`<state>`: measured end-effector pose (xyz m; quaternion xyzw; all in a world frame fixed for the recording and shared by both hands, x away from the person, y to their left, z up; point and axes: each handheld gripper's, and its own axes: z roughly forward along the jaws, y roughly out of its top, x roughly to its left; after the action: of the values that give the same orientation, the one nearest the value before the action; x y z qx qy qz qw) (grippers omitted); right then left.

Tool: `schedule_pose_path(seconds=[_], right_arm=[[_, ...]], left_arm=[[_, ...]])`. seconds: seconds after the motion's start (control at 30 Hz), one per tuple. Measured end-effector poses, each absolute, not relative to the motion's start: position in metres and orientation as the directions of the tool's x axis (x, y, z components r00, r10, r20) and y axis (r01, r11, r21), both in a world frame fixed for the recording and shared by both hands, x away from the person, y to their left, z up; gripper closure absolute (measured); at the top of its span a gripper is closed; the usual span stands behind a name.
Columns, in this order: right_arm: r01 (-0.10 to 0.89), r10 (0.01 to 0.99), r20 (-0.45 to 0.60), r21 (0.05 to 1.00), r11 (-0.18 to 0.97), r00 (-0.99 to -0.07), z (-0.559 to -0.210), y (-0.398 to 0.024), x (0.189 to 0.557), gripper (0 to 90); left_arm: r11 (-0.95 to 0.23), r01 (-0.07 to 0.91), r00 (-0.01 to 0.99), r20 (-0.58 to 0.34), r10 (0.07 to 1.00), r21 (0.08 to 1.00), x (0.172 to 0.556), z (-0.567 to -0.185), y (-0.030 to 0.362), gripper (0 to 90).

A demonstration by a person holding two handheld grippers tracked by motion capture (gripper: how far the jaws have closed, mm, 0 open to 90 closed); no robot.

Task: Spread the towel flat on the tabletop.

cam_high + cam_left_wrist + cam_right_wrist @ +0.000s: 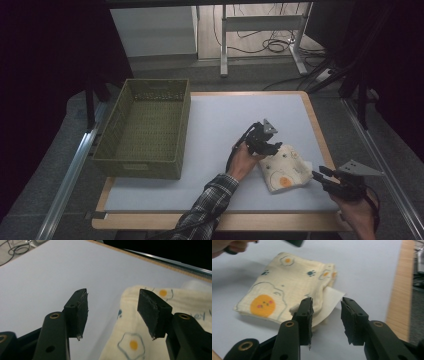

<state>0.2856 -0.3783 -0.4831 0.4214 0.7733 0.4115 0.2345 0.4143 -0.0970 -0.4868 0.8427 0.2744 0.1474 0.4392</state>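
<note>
A folded cream cloth printed with fried eggs and paw marks lies flat on the right part of the white mat. My left gripper hovers at the cloth's far-left edge. In the left gripper view the cloth lies beneath and between the spread jaws of that gripper, untouched by the pads. My right gripper sits just off the cloth's right edge, open. In the right gripper view the cloth shows a loose white corner just beyond the open gripper.
An olive woven basket with nothing in it stands on the table's left side. The white mat is framed by a wooden table edge. Desk legs and cables lie on the floor beyond the table.
</note>
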Motion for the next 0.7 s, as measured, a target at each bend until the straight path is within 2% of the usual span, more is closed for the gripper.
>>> schedule_pose_path(seconds=[0.2,0.4,0.57,0.7], right_arm=[[0.446,0.845,-0.010,0.846,0.292,-0.535,-0.475,-0.376,0.290,58.8],[0.485,0.839,-0.025,0.806,0.338,-0.544,-0.492,-0.365,0.306,59.1],[0.546,0.849,0.010,0.770,0.330,-0.528,-0.513,-0.371,0.313,62.0],[0.560,0.840,0.057,0.770,0.307,-0.539,-0.517,-0.370,0.310,63.3]], left_arm=[[-0.467,0.356,0.809,-0.017,0.587,0.809,0.411,-0.495,-0.084,44.1],[-0.491,0.378,0.817,-0.033,0.576,0.785,0.411,-0.508,-0.081,54.1],[-0.543,0.384,0.819,-0.004,0.573,0.747,0.411,-0.519,-0.078,61.5],[-0.577,0.375,0.819,0.032,0.573,0.725,0.410,-0.522,-0.077,67.2]])
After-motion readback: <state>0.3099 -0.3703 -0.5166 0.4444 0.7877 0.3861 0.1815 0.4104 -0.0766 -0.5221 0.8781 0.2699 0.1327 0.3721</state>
